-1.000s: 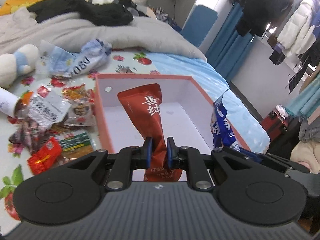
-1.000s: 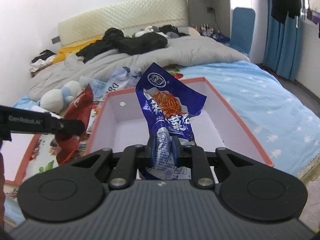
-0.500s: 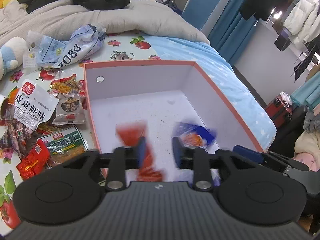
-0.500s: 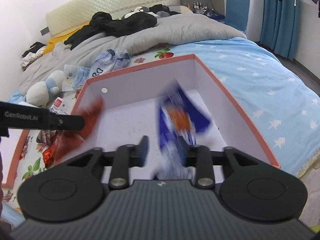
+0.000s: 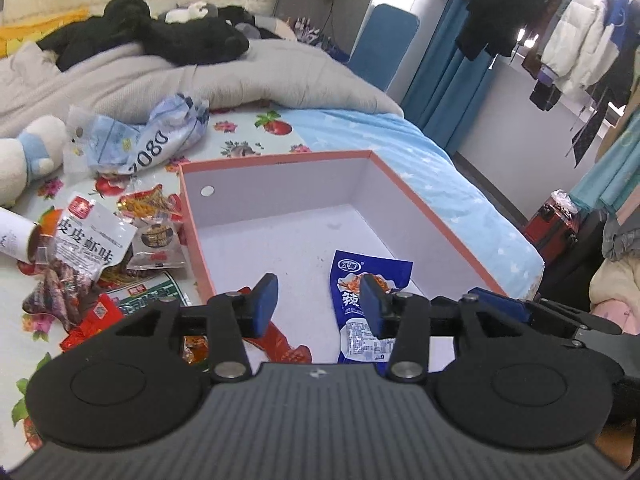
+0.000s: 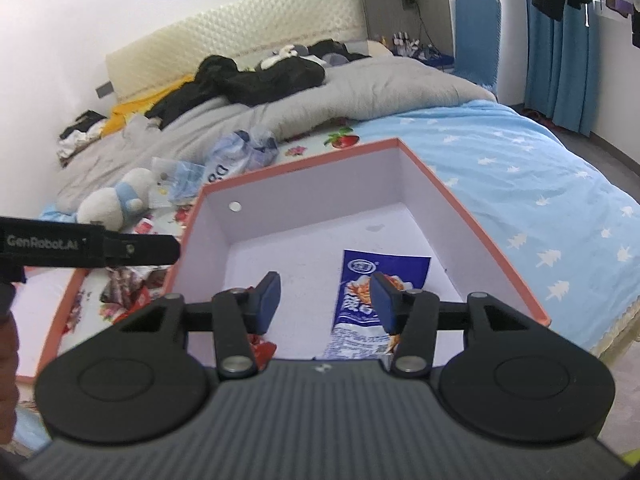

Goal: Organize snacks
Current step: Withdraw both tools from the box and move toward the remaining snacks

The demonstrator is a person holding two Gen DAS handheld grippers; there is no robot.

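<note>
Both claws hung wide apart and held nothing: the left claw (image 5: pixel 318 300) and the right claw (image 6: pixel 324 298) hovered over the near end of the pink-rimmed box (image 5: pixel 280 158) on the bed. Inside it lay the blue snack packet (image 5: pixel 362 300) and, beside it, the red snack packet (image 5: pixel 286 344), partly hidden under the left claw. The pile of loose snacks (image 5: pixel 100 248) sat just outside the box's left wall. I thought a reach for that pile could clip the rim and shove the light box across the soft bed, or drag a slippery packet out again.
</note>
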